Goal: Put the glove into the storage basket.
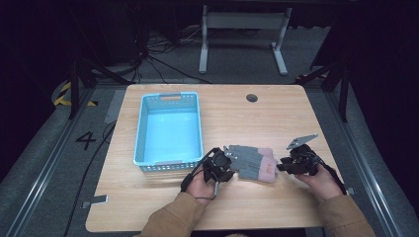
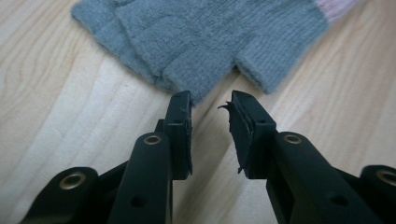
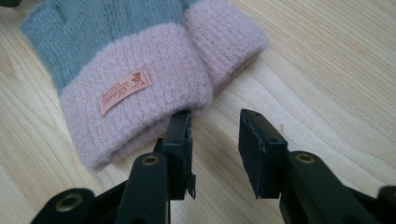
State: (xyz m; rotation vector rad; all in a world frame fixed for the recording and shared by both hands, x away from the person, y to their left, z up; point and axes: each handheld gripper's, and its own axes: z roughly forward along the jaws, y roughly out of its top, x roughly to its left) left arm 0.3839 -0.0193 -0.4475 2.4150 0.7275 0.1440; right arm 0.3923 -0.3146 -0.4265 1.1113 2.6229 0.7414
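High view, table: a light wooden table (image 1: 296,113) with a round cable hole near its far edge.
High view, gloves: a pair of grey knitted gloves with pink cuffs (image 1: 252,162) lies flat near the table's near edge, between the two grippers, cuffs toward the right.
High view, basket: an empty light blue perforated plastic basket (image 1: 139,133) stands to the left of the gloves, just beyond the left gripper.
High view, left gripper: the black left gripper (image 1: 223,159) sits at the gloves' finger end.
High view, right gripper: the black right gripper (image 1: 282,165) sits at the cuff end, a grey three-cornered plate on top.
Left gripper view, jaws: apart, with bare wood in the gap between them.
Left gripper view, gloves: the grey finger ends (image 2: 205,42) lie just ahead of the jaws; the left jaw's tip is at the edge of the knit, and I cannot tell whether it touches.
Right gripper view, jaws: apart, nothing held between them.
Right gripper view, gloves: the pink cuffs (image 3: 140,107), stacked and bearing a small salmon label, lie just ahead; the left jaw's tip meets the cuff's edge.
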